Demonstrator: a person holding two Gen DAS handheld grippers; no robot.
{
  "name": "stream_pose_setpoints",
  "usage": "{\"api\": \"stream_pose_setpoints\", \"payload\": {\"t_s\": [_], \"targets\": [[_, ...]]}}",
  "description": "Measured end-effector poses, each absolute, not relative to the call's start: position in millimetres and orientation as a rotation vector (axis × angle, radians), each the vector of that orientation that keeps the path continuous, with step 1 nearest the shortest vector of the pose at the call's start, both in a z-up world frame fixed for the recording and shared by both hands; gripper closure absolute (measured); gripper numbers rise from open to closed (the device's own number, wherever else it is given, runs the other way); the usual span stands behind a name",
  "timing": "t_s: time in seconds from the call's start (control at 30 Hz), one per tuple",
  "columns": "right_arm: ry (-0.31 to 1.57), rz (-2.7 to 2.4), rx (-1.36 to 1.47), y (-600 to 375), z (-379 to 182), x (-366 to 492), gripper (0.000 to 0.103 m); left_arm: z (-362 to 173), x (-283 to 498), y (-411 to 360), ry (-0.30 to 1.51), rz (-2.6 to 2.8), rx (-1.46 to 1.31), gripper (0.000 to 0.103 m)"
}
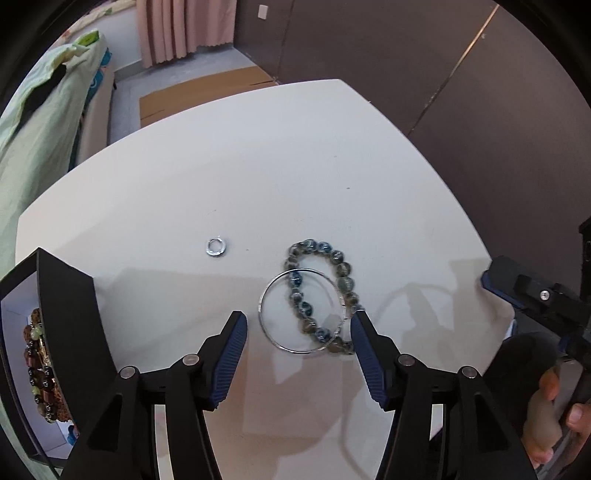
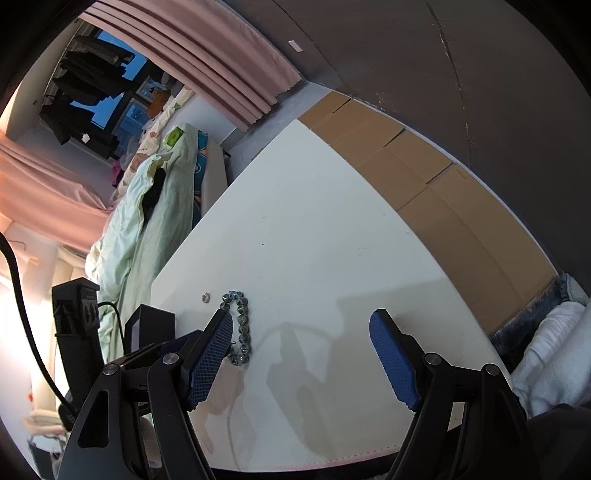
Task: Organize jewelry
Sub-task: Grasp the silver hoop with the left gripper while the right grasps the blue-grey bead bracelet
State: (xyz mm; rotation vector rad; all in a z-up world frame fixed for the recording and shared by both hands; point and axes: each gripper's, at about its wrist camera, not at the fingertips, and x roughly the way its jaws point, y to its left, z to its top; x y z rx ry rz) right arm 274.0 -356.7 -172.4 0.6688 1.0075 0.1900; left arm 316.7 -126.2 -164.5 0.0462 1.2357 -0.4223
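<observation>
A blue-grey beaded bracelet (image 1: 334, 264) lies on the white table (image 1: 258, 166), with a thin silver bangle (image 1: 266, 321) overlapping it. A small silver ring (image 1: 217, 247) lies to the left. My left gripper (image 1: 298, 325) is open just above the table, its fingers either side of the bangle and bracelet. A black jewelry box (image 1: 66, 325) at the left holds several beaded bracelets (image 1: 38, 373). My right gripper (image 2: 301, 321) is open and empty over the table; in its view the beaded bracelet (image 2: 242, 321) and ring (image 2: 205, 296) lie to its left.
A bed with a pale green quilt (image 1: 33, 122) stands left of the table. Flat cardboard (image 2: 424, 177) lies on the floor beyond the far edge. Pink curtains (image 1: 184, 29) and a dark wall (image 1: 424, 55) are behind. The right gripper's body (image 1: 535, 295) shows at the right table edge.
</observation>
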Motion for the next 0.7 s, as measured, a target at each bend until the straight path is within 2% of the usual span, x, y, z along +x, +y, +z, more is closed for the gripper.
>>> {"api": "stream_pose_setpoints", "payload": {"t_s": [0.47, 0.53, 0.7], "targets": [[1.025, 0.203, 0.641, -352.5, -174.5, 276.4, 0.025, -168.5, 316.8, -142.0, 1.186, -0.414, 0.137, 0.044], [1.027, 0.206, 0.635, -350.4, -174.0, 275.9, 0.025, -167.6, 317.8, -142.0, 1.183, -0.399, 0.146, 0.051], [1.032, 0.207, 0.625, -347.5, -175.3, 276.4, 0.025, -166.3, 323.6, -130.4, 1.202, -0.421, 0.072, 0.051]]}}
